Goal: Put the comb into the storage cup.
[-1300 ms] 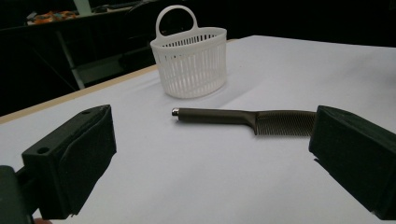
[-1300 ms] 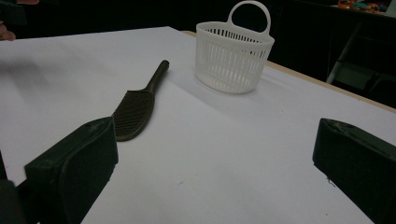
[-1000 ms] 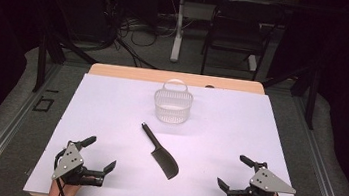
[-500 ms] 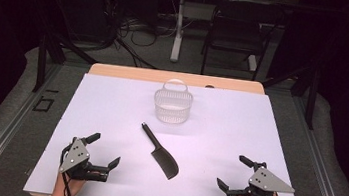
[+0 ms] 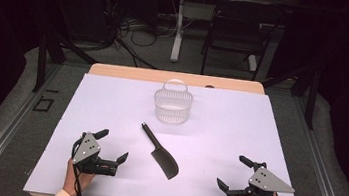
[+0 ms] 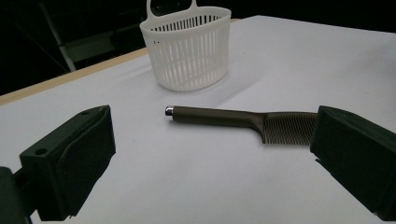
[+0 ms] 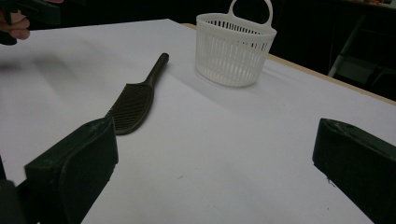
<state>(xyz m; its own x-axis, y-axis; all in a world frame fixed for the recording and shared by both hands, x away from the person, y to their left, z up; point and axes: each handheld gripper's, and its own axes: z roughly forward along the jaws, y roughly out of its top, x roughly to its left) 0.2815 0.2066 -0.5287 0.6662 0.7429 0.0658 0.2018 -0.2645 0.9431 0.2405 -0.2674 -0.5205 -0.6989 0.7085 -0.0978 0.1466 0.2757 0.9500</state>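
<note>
Centrally, a dark ribbed comb (image 5: 160,151) lies before a slatted white basket (image 5: 173,105).

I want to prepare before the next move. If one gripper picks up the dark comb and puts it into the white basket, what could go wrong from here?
1. The comb lies flat on the table, so the left gripper, open, may scrape the surface or slip off the thin handle.
2. The basket looks light and stands free; a push could tip or slide it.
3. The comb looks longer than the basket's depth, so it may lean out.
</note>
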